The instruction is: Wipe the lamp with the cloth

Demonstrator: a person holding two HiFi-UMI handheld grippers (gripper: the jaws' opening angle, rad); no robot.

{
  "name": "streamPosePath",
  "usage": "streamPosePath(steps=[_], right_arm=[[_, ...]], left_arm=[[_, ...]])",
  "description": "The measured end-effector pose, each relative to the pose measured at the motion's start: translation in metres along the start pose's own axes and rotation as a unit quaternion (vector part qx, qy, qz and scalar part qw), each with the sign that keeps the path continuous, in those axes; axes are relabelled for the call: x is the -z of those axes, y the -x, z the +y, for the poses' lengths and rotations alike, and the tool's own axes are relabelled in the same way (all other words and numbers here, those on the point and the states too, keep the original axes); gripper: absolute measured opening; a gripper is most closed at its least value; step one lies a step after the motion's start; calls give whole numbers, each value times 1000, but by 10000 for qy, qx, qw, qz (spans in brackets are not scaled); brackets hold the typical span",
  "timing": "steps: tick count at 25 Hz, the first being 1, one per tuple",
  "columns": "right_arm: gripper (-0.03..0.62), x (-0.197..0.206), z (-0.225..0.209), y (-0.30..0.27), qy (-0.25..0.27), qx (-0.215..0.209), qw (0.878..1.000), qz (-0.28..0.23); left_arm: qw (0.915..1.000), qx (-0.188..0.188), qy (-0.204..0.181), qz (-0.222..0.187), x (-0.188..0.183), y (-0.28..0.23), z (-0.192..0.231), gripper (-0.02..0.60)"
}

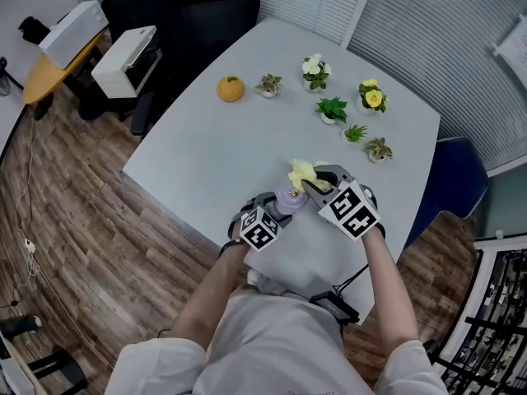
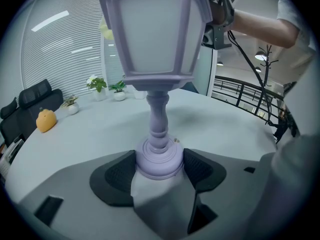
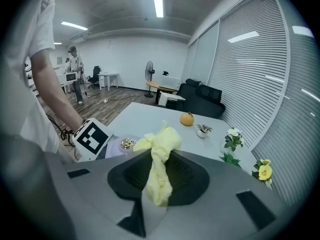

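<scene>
Yellow cloth (image 3: 159,156) clenched in the right gripper (image 3: 158,176); left gripper (image 2: 159,168) grasps the lamp (image 2: 156,54) only by its base, so hard wiping might lever it loose.

L gripper (image 1: 273,211) sits just left of the lamp (image 1: 290,197), tipped down. Its two jaws stand wide and press on the lamp's round foot, one on each side. R gripper (image 1: 316,183) is just right of the lamp, up by its top, tipped down too. Its jaws pinch the cloth (image 1: 301,172) tight. Both arms are bare and reach fwd toward the lamp. L arm (image 1: 216,282) comes from the near-left, R arm (image 1: 387,278) from the near-right.
</scene>
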State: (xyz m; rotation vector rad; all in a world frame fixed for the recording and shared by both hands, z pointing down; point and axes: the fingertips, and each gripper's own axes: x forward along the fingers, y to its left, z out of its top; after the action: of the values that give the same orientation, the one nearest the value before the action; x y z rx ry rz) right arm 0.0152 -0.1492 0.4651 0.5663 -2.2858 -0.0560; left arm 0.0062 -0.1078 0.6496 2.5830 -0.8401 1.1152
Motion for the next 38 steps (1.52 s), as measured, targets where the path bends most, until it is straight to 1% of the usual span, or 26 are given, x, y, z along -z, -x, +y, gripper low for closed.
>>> streamPosePath(steps=[3,11,18,23,27,31,38], right_arm=[[80,-7,0,-3,214,-146,9996,59],[78,-16,3,-13,335,-437,9985,75],[77,-31,16,-13,332,-566,9977,-154],[77,-35,21,-8,395,-545,9973,-285],[77,-37,23,-3,545,-525,9968,-269],[77,-41,26,1,561,-467,9965,-397],[77,-40,33,9,797,-165,9957,-440]], left_arm=[[10000,14,0,-2,0,0,0,313],[10000,-4,-24,-17,-2,-1,0,313],[10000,-5,-14,-4,1,1,-1,313],[10000,-19,-27,-14,0,1,-1,313],[10000,-11,-9,-2,0,1,-2,313],[10000,-15,-7,0,0,0,-1,313],[10000,-10,-9,3,-1,0,-1,313]])
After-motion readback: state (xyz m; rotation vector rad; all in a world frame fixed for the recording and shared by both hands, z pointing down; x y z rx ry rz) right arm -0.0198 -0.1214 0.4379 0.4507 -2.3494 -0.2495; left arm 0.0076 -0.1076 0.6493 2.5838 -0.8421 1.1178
